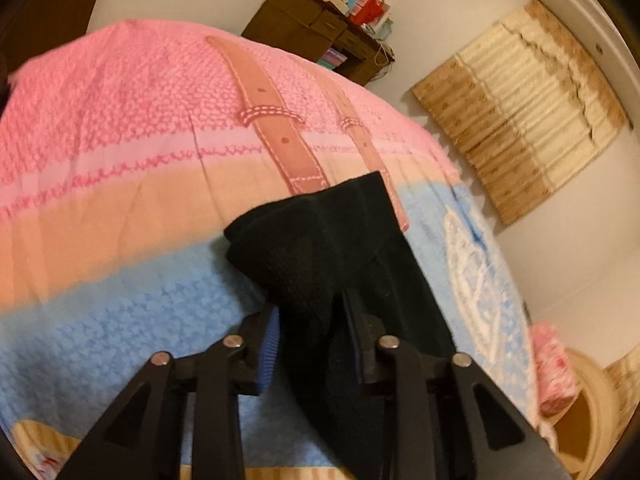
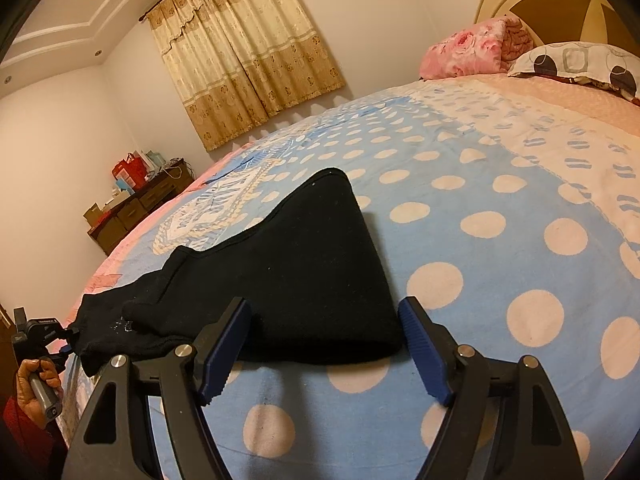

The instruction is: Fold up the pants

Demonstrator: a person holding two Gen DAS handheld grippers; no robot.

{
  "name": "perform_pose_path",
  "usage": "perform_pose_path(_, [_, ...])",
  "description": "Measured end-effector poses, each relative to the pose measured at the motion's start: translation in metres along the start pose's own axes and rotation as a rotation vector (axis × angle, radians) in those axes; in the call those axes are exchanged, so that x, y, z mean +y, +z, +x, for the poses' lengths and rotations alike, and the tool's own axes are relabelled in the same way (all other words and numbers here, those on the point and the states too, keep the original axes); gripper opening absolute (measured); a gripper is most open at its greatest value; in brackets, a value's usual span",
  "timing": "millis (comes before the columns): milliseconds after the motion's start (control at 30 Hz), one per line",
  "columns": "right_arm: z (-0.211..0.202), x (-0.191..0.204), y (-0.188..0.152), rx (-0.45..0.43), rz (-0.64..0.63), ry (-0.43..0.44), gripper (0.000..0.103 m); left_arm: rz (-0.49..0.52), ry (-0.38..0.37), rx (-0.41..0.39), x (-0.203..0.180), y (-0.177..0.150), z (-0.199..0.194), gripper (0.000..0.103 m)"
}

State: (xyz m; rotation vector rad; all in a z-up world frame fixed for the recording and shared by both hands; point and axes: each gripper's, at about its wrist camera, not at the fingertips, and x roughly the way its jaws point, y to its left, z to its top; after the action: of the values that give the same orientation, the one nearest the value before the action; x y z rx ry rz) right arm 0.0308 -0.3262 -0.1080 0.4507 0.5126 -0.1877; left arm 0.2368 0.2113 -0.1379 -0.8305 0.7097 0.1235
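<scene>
Nearest the lens: blue ribbed pads of the right gripper (image 2: pixel 324 306), spread wide and gripping nothing. Straddles the near folded edge of the black pants (image 2: pixel 304 264), one pad over the cloth's edge, the other just beside its corner.

Pants flat on the blue polka-dot bedspread (image 2: pixel 480 200), broad end by the right gripper, narrowing away toward the left.

At that far narrow end, left gripper (image 1: pixel 312 308) closed on a bunched fold of the pants, dark cloth filling the gap between its pads and lifted off the cover. Seen from the right wrist camera as a small black tool at the bed's edge, held by a hand (image 2: pixel 38 380) with a red sleeve.

Beyond: gold curtain (image 2: pixel 240 60) on the far wall, brown cabinet (image 2: pixel 132 208) in the corner, pink floral blanket (image 2: pixel 468 52) and patterned pillow (image 2: pixel 580 64) at the headboard.
</scene>
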Motion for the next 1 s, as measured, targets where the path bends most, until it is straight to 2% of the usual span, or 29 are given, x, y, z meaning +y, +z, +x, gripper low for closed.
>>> perform_pose_path(133, [0.001, -0.001, 0.0, 0.002, -0.007, -0.004, 0.079, 0.063, 0.032, -0.003, -0.014, 0.001, 0.005, 0.034])
perform_pose_path(167, [0.001, 0.0, 0.0, 0.003, -0.009, -0.005, 0.079, 0.094, 0.039, 0.001, -0.019, 0.0, 0.007, 0.015])
perform_pose_path(400, [0.001, -0.001, 0.0, 0.006, -0.008, -0.004, 0.079, 0.194, 0.08, -0.009, -0.037, -0.002, 0.003, 0.014])
perform_pose_path(500, [-0.005, -0.006, 0.005, 0.023, 0.034, 0.024, 0.079, 0.23, 0.059, -0.019, -0.056, 0.004, -0.005, 0.014])
perform_pose_path(567, [-0.018, -0.014, 0.005, -0.001, 0.087, 0.025, 0.079, 0.278, 0.04, -0.04, -0.072, 0.004, -0.013, 0.014])
perform_pose_path(667, [-0.034, -0.026, 0.005, -0.008, 0.132, 0.027, 0.079, 0.398, 0.004, -0.071, -0.114, -0.007, -0.024, 0.014])
perform_pose_path(800, [-0.051, -0.042, 0.002, -0.012, 0.165, 0.005, 0.079, 0.567, -0.094, -0.074, -0.177, -0.045, -0.038, 0.014])
perform_pose_path(1000, [-0.074, -0.069, 0.0, -0.02, 0.227, -0.023, 0.079, 0.869, -0.275, -0.06, -0.264, -0.147, -0.062, 0.014])
